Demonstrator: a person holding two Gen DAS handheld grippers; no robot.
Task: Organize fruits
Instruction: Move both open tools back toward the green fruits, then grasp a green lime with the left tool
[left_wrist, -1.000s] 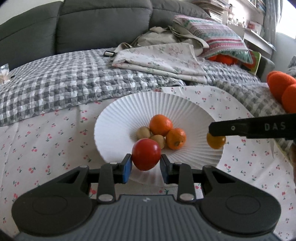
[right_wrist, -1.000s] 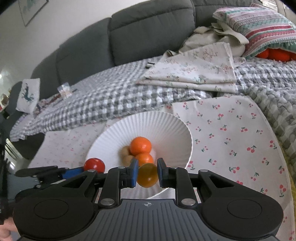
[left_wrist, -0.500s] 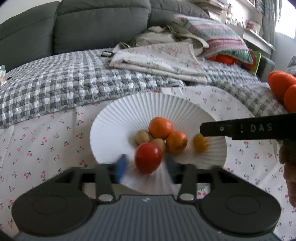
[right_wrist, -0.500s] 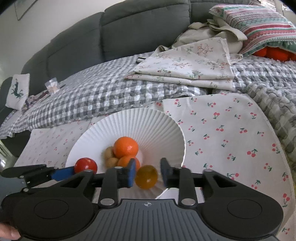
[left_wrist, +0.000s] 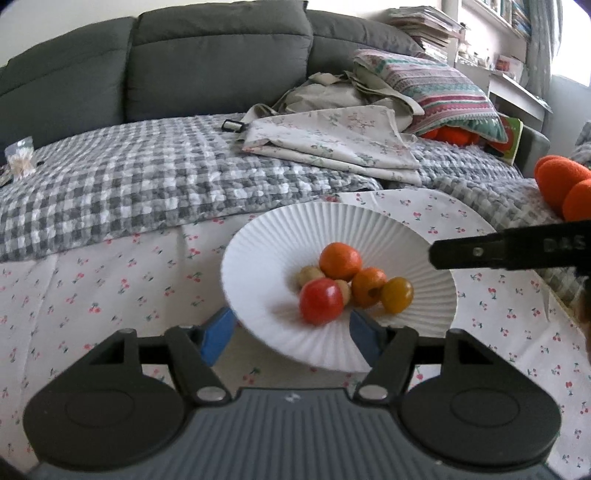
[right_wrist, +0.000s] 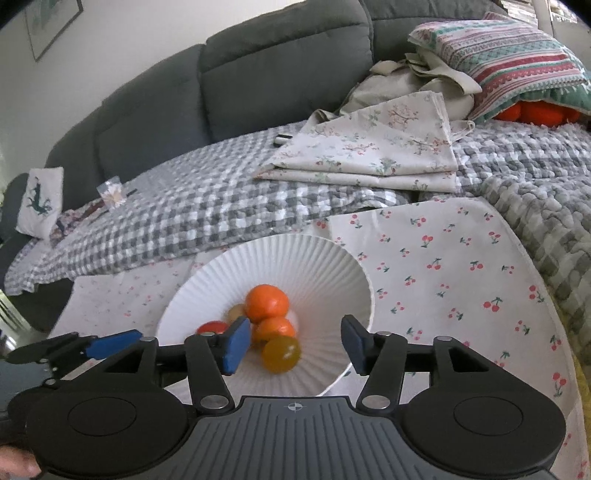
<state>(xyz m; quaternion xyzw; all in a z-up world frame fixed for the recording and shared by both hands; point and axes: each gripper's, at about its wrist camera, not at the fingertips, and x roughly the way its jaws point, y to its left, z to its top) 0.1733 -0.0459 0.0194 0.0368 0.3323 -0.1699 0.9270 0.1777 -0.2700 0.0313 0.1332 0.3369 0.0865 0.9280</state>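
Left gripper: fingers spread wide, holding nothing.
Right gripper: fingers apart, empty.
Red tomato: in the white ribbed bowl, beyond the left fingertips.
Yellow tomato: in the bowl, between the right fingers, untouched.

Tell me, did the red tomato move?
Yes. The tomato left the left tool, now open, and dropped deeper into the bowl, resting against the oranges.
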